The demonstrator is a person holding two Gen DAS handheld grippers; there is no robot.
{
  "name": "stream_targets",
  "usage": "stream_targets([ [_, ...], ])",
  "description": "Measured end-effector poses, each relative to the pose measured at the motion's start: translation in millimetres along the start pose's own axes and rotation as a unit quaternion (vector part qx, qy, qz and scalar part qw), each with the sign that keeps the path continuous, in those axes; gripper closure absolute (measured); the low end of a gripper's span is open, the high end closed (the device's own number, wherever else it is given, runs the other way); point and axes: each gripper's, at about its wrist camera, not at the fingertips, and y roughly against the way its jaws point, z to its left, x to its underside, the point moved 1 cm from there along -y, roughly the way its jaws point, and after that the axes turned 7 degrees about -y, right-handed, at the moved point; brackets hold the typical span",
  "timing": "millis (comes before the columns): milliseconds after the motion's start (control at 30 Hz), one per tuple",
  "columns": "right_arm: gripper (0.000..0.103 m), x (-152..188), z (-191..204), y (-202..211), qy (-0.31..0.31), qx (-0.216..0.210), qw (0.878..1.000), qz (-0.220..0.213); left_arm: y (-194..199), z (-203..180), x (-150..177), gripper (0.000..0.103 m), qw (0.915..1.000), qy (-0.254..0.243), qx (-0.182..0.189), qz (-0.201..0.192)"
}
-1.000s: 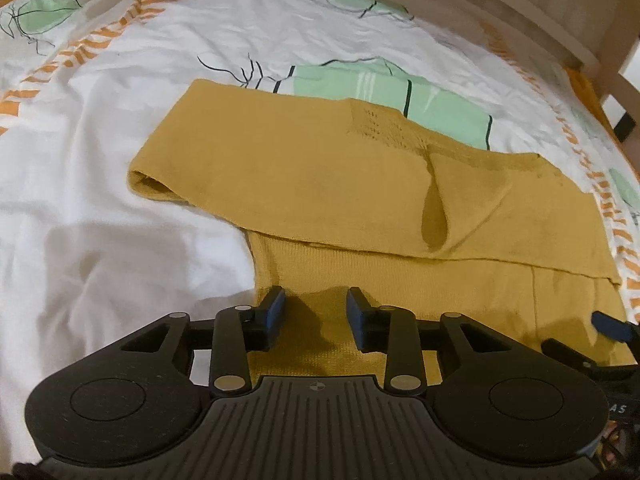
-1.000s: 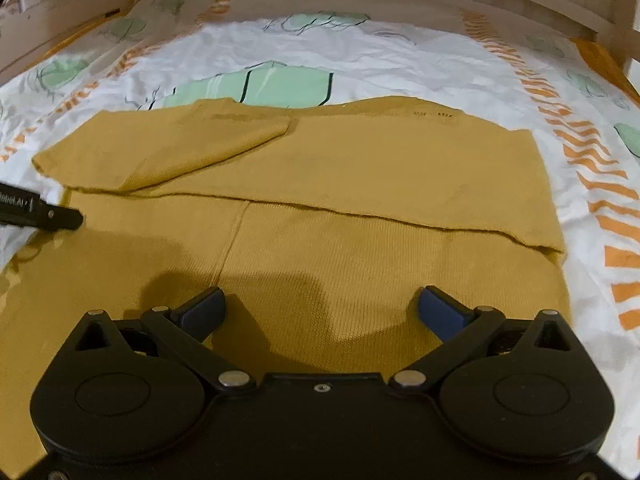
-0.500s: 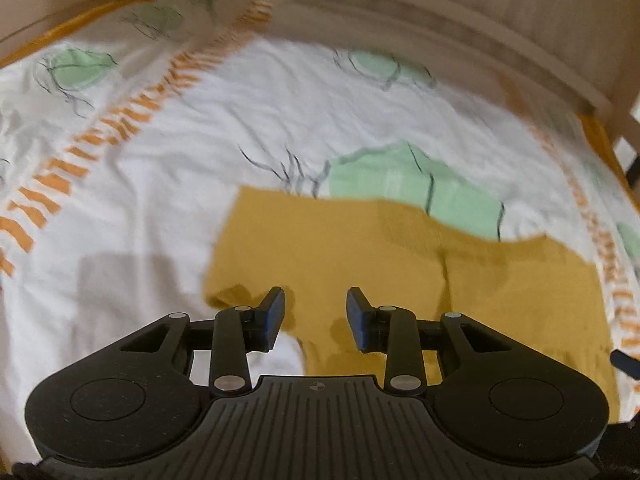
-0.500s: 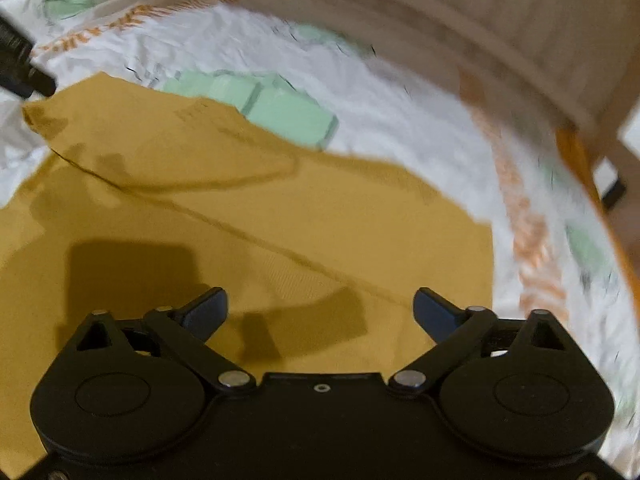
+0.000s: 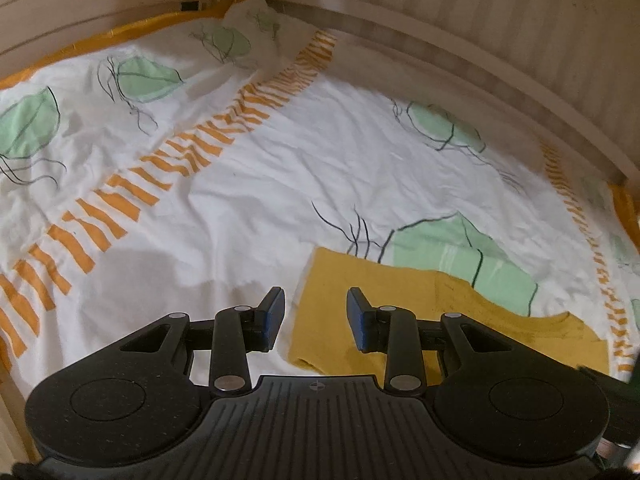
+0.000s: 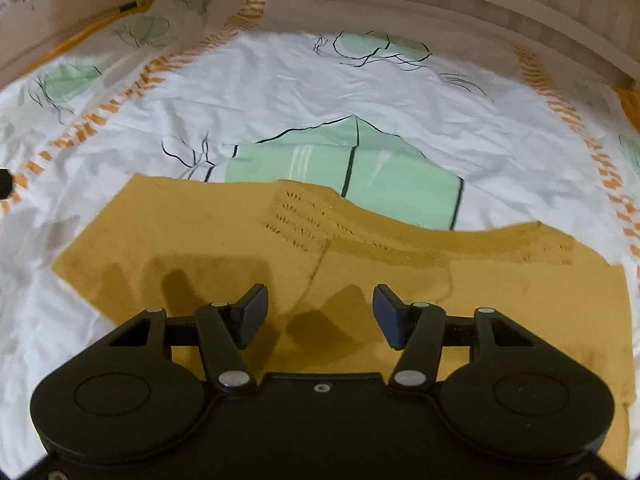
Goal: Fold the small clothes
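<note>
A mustard-yellow knit garment [image 6: 360, 264] lies flat on the bed sheet with its sleeves folded in over the body. In the left wrist view its left end [image 5: 360, 284] shows at the lower right. My left gripper [image 5: 315, 314] is open and empty, above the garment's left edge. My right gripper [image 6: 320, 316] is open and empty, above the middle of the garment. Neither touches the cloth. The garment's near part is hidden under the gripper bodies.
The white sheet [image 5: 248, 184] has green leaf prints and orange striped bands. A wooden bed frame [image 5: 480, 64] curves along the far side. The sheet's orange border [image 5: 100, 40] runs along the far left edge.
Both grippers have lifted and pulled back from the garment. The left view has swung left off the cloth onto bare sheet. The right gripper's jaws have narrowed somewhat.
</note>
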Motion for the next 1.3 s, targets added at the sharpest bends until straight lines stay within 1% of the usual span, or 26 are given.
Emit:
stream_targets([
  [100,0.048,4.4,3.5,-10.8,0.008,0.028,0.999,0.016,-3.3,-0.6,2.1,0.070,0.9999,-0.003,0.007,0.013],
  [167,0.049,7.5,-2.2,-11.8,0.005,0.043,0.999,0.030,-4.4,-1.4,2.4,0.070,0.9998,-0.007,0.007,0.019],
  [267,0.049,18.0,-23.8,-0.5,-0.009,0.065,0.997,0.030,-3.5,-1.1,1.9,0.070,0.9997,-0.007,0.012,0.021],
  [433,0.048,29.5,-71.2,25.0,-0.077,0.060,0.994,0.042,-2.5,-1.2,1.6,0.070,0.9996,-0.006,0.015,0.021],
  [500,0.048,30.1,-83.7,34.1,-0.095,0.064,0.993,0.035,-2.8,-1.6,1.9,0.070,0.9995,-0.007,0.017,0.023],
  [600,0.048,25.9,-100.2,41.2,-0.125,0.036,0.991,0.020,-5.5,-2.3,2.7,0.070,0.9992,-0.007,0.024,0.032],
  [667,0.048,22.7,-109.8,37.3,-0.150,0.010,0.988,0.022,-7.6,-2.2,3.1,0.070,0.9989,-0.005,0.029,0.038],
  [733,0.048,19.9,-119.4,29.6,-0.182,-0.021,0.983,0.025,-8.8,-1.1,3.3,0.070,0.9987,-0.003,0.031,0.041],
  [800,0.048,19.2,-129.0,23.2,-0.214,-0.042,0.975,0.030,-9.1,0.5,2.9,0.070,0.9986,0.000,0.030,0.042],
  [867,0.048,18.0,-133.5,14.7,-0.227,-0.043,0.972,0.042,-9.6,1.6,2.1,0.070,0.9987,0.004,0.030,0.042],
  [967,0.047,18.0,-136.2,9.4,-0.229,-0.042,0.971,0.048,-10.8,2.5,1.6,0.070,0.9986,0.008,0.030,0.043],
  [1167,0.046,17.0,-134.0,3.5,-0.220,-0.070,0.972,0.052,-13.1,0.7,2.4,0.070,0.9983,0.004,0.032,0.048],
  [1200,0.049,16.8,-132.5,2.0,-0.216,-0.072,0.972,0.054,-13.5,0.6,2.6,0.070,0.9983,0.004,0.032,0.048],
  [1267,0.072,16.5,-129.4,-0.5,-0.206,-0.082,0.974,0.055,-14.0,0.9,3.0,0.070,0.9982,0.005,0.034,0.050],
  [1300,0.090,16.4,-128.6,-1.3,-0.204,-0.087,0.973,0.058,-14.2,1.1,3.0,0.070,0.9981,0.006,0.034,0.050],
])
